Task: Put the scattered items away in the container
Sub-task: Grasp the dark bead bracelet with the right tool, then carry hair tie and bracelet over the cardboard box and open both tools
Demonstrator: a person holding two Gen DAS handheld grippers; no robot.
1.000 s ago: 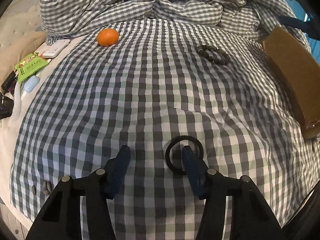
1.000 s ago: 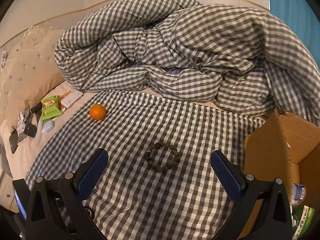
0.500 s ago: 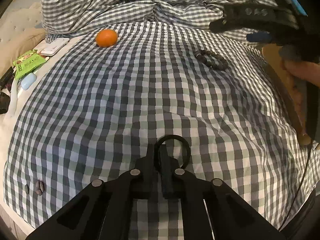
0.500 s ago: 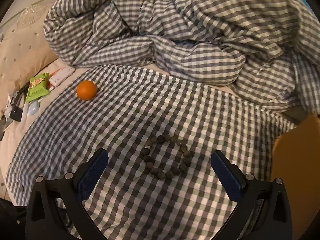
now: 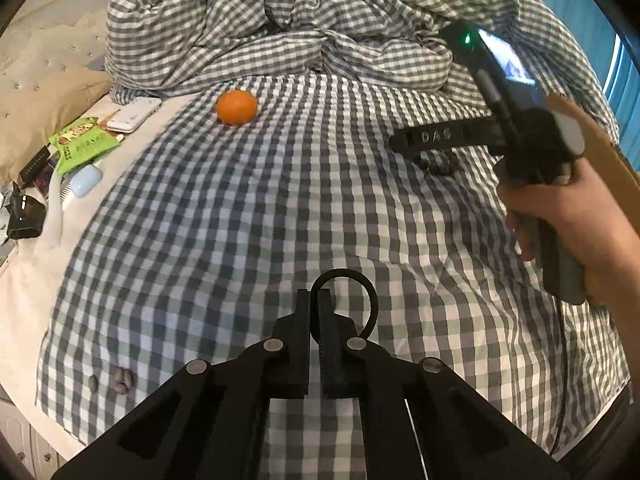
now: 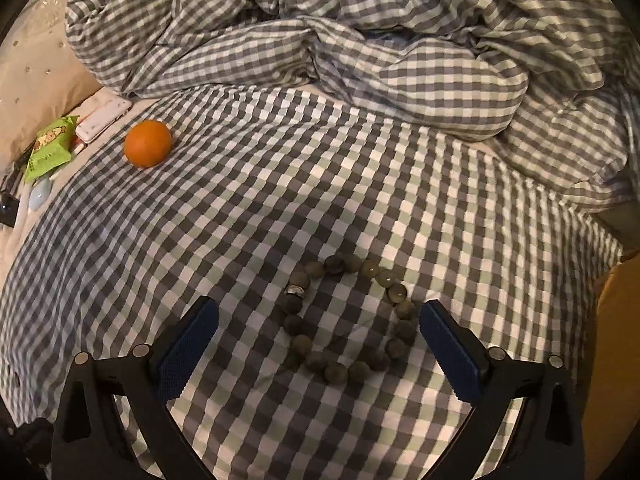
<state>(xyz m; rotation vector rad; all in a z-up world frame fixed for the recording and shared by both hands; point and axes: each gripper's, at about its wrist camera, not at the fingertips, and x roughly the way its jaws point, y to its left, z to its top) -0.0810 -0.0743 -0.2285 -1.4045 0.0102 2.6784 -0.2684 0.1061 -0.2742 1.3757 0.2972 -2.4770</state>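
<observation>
My left gripper is shut on the rim of a black ring that lies on the checked bedspread. My right gripper is open, its fingers on either side of a dark bead bracelet just above the bedspread. In the left wrist view the right gripper's body hides most of the bracelet. An orange sits at the far left of the bedspread, also in the left wrist view. The cardboard box stands at the right edge.
A crumpled checked duvet is piled at the back. A green snack packet, a white phone, a pale blue item and dark items lie on the white sheet at left. Small brown bits lie near the front left.
My left gripper closed onto the black ring's rim. My right gripper moved forward and down over the bead bracelet, still open.
</observation>
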